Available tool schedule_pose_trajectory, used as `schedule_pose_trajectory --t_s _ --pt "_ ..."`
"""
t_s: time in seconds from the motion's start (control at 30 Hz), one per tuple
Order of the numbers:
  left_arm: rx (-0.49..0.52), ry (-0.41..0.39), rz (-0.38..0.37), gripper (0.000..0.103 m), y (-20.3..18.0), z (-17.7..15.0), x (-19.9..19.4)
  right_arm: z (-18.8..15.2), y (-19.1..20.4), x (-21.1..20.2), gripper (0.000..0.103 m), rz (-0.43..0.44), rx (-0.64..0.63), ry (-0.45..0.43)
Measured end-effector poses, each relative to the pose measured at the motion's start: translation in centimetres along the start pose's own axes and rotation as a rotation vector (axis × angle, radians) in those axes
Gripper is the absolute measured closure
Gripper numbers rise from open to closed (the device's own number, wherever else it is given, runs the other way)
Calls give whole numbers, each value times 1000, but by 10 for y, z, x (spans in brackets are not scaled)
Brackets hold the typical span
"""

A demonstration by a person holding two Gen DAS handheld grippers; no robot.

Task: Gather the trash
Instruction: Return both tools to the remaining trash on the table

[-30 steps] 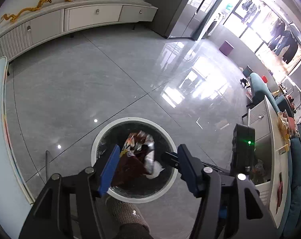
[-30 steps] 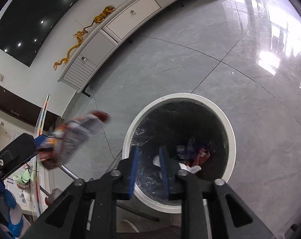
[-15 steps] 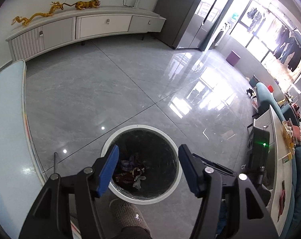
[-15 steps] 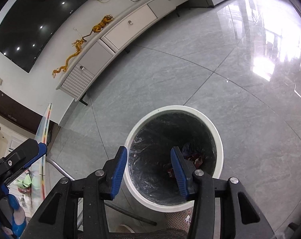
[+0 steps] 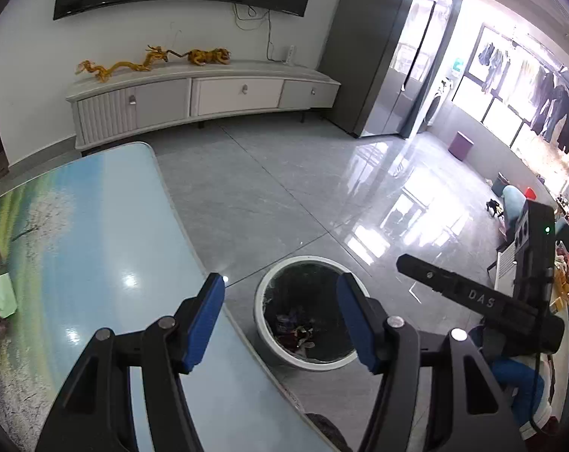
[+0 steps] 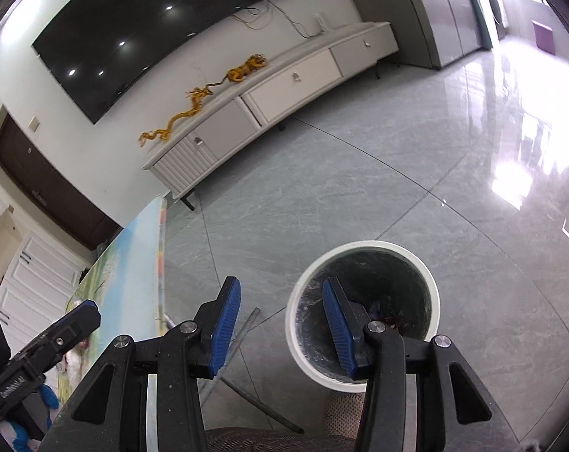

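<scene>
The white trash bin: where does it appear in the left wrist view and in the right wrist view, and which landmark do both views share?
Left wrist view: the white trash bin stands on the floor, lower centre, seen between the open jaws.
Right wrist view: the bin is lower right, partly behind the right-hand jaw.
Shared landmark: the golden dragon figurine on the white TV cabinet.

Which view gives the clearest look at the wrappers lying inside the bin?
Left wrist view: the wrappers sit in plain sight at the bottom of the bin. In the right wrist view a finger of the right hand-held gripper hides most of them; only a scrap shows.
</scene>
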State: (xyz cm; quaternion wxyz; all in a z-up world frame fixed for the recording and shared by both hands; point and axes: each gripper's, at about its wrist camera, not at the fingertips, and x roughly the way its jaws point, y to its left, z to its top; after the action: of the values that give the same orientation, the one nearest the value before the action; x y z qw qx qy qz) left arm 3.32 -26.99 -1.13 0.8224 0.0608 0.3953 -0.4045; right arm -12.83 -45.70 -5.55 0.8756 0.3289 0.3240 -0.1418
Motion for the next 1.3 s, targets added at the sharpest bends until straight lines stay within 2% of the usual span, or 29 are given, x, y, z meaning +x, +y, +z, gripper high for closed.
schedule_pose_trajectory --t_s 0.23,0.43,0.53,0.7,0.9,1.07,1.2,1.3 --pt "-79 -103 94 43 67 -25 -59 -4 79 -12 59 57 -158 -12" --pt "-143 -168 244 43 137 -56 -104 -23 147 -3 59 128 -282 11" --pt "-178 -176 308 43 168 -74 -119 -35 174 7 59 173 -329 42" --pt "-247 -146 364 44 212 -104 -128 -58 216 34 59 219 -409 118" --pt "-310 -108 340 48 241 -121 -122 -84 257 56 60 259 -506 190" --pt "-347 -77 283 62 261 -124 -110 -93 287 73 61 285 -572 224" --pt "-358 -65 265 65 267 -126 -104 -102 311 89 61 313 -633 260" --pt "-355 -58 249 71 269 -127 -101 -113 331 103 61 324 -686 287"
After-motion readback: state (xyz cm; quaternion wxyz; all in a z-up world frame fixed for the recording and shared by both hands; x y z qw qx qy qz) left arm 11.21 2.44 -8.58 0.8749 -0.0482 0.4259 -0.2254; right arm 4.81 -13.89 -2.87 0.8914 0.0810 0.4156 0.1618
